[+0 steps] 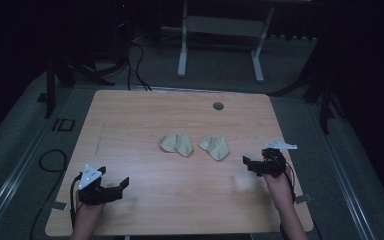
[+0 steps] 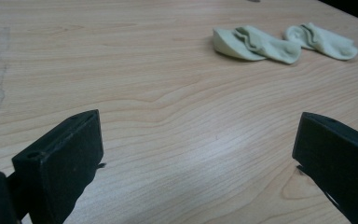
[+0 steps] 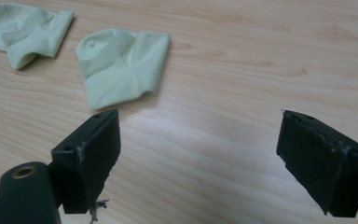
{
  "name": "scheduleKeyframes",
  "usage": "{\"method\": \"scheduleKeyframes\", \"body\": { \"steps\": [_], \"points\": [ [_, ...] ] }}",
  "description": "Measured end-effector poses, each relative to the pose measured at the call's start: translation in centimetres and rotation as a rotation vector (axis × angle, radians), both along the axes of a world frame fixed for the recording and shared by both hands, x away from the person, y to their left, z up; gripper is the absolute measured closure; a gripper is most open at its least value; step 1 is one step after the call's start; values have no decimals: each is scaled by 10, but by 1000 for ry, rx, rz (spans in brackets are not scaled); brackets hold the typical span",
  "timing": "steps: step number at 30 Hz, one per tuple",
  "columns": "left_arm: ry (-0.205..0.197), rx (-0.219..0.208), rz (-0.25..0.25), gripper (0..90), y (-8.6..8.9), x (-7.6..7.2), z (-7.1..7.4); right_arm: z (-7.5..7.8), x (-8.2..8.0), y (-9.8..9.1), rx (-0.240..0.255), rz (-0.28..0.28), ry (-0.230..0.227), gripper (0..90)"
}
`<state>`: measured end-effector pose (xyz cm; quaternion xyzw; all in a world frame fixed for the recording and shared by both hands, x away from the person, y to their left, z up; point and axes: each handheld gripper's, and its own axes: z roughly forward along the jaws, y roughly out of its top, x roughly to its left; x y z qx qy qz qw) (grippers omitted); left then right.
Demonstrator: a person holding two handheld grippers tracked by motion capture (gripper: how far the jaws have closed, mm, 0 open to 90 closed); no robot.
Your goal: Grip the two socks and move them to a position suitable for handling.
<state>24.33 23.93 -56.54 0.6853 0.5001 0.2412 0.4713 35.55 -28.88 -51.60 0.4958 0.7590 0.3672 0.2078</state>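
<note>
Meanwhile, both tools, left tool [image 1: 122,184] and right tool [image 1: 249,163], jaws apart, flank two limp socks [image 1: 195,145] at twelve o'clock; pinch a cuff edge

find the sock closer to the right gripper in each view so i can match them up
High view: the right sock lies at table centre, right one of the pair.
Left gripper view: top right, the farther one.
Right gripper view: upper left of centre, just beyond the left-hand jaw.
Shared landmark: the other sock beside it, apart from it, seen in the left gripper view and the right gripper view too.
</note>
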Motion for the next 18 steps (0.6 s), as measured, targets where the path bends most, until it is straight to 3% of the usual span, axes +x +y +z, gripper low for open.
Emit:
{"method": "scheduleKeyframes", "body": {
  "steps": [4,6,7,11,18],
  "points": [
    [-5,-12,-11,3,3,0,0,-1,9,20,-25,45,24,135],
    [-9,-3,-9,3,3,-1,0,-1,12,25,-30,60,32,132],
    [-2,14,-16,3,1,0,1,-2,17,36,-14,99,48,129],
    [0,53,-17,4,-3,-1,0,-6,28,52,-10,109,72,131],
    [9,67,-43,5,-5,-1,-1,-4,46,76,-23,140,71,205]
  ]
}}
